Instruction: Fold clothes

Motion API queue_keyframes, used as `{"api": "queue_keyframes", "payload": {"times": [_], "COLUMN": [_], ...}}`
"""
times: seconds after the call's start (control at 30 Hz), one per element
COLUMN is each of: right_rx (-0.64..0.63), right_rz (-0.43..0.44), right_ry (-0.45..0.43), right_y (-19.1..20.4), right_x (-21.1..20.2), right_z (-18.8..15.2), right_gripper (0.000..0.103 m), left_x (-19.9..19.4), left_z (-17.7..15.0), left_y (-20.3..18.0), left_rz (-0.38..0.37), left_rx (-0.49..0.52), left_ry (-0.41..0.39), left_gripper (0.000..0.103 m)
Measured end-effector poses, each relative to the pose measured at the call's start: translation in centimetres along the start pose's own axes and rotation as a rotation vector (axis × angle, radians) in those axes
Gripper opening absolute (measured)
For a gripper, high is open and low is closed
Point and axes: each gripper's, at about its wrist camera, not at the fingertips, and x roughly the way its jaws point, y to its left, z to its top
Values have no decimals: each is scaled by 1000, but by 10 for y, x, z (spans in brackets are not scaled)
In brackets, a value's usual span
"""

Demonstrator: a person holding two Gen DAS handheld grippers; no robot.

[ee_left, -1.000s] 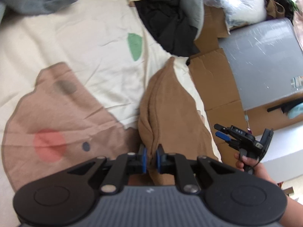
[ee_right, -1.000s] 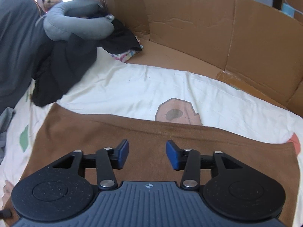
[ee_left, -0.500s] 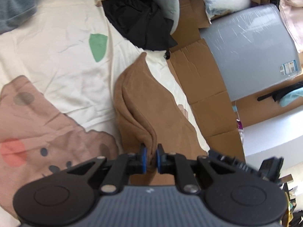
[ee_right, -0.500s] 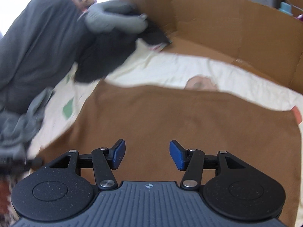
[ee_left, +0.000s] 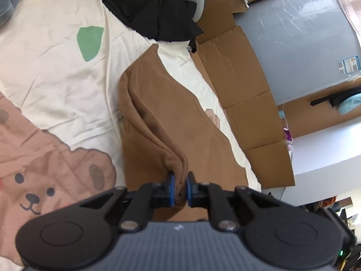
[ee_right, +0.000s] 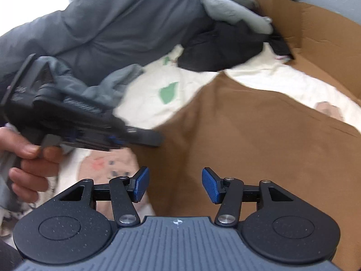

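The brown garment (ee_left: 171, 122) lies on the bear-print sheet (ee_left: 56, 83) of a bed, most of it spread flat, with one edge drawn up off the sheet into a doubled ridge of cloth that runs back toward the camera. That ridge exists because the left gripper (ee_left: 179, 189) has its blue pads pressed together on a bunched edge of the fabric, lifting it so the layer can be carried over the part lying flat beneath; the grip sits at the very edge, which judging by the slack keeps the rest of the cloth hanging straight rather than crumpling. From the right wrist view the same garment (ee_right: 259, 131) fills the foreground as a broad smooth panel, and the right gripper (ee_right: 174, 185) hovers over it with its fingers spread wide and nothing between them, probably placed to take or steady another edge. The left hand (ee_right: 27, 158) shows there too, wrapped round its tool's handle. Farther out, a heap of black clothing (ee_left: 153, 9) and grey clothing (ee_right: 108, 85) lies at the head of the sheet, and flattened cardboard (ee_left: 243, 94) lines the bed's side
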Motion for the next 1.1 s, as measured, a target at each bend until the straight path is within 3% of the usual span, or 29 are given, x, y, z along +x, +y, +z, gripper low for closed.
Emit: {"api": "queue_keyframes", "payload": {"times": [0.27,0.53,0.77,0.9,0.97,1.1], "right_rx": [-95,-158,-213,-231,-236,-234], "right_rz": [-42,-113,-223,-235,-236,-240], "right_ry": [-19,-26,-42,-48,-53,-80], "right_y": [31,42,45,47,48,46], "right_x": [20,39,45,47,47,45], "right_z": [5,17,21,23,24,25], "right_gripper": [58,57,45,36,22,6], "left_x": [4,2,-1,-3,-6,-18], "left_z": [3,9,12,14,15,19], "left_y": [-9,-11,-6,-10,-11,-10], "left_rz": [-31,-69,-87,-91,-104,-180], "left_rx": [-5,-65,-110,-102,-97,-105], "left_ry": [26,1,-1,0,1,-18], "left_gripper": [11,11,11,10,14,27]}}
